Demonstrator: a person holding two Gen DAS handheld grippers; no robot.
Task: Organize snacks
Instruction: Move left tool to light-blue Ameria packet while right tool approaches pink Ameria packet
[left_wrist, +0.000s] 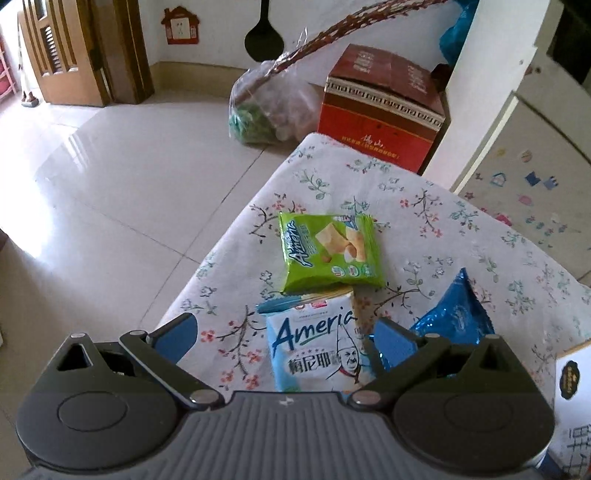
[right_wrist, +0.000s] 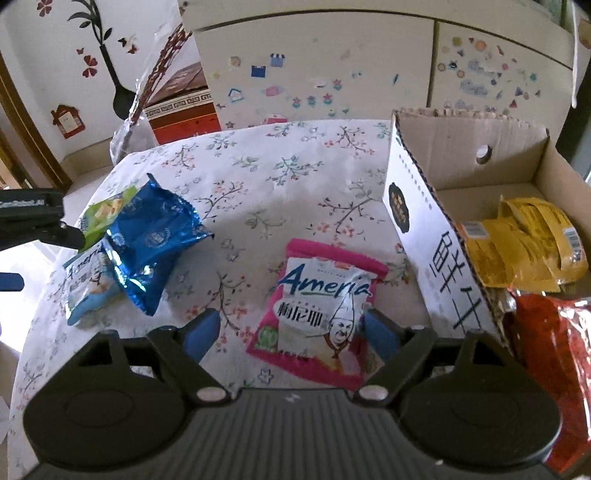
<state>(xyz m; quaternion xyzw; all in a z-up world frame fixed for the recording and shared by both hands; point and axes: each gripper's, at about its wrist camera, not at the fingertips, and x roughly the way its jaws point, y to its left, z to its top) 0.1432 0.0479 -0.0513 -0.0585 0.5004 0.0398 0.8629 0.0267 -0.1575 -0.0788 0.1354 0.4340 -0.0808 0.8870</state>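
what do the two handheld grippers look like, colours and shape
Both match: the left gripper and right gripper each have a grey ribbed body, black linkage arms with silver pivot pins, round black side housings and blue finger pads. No cables, sleeves or hands show.

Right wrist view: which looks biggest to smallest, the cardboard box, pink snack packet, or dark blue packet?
1. cardboard box, clearly largest.
2. pink snack packet and dark blue packet look about alike; the pink one lies nearer the camera, so no ranking.

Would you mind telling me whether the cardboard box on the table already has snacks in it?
Yes, partly filled. The cardboard box stands open-topped, with a yellow packet and a red packet inside; bare floor shows behind them.
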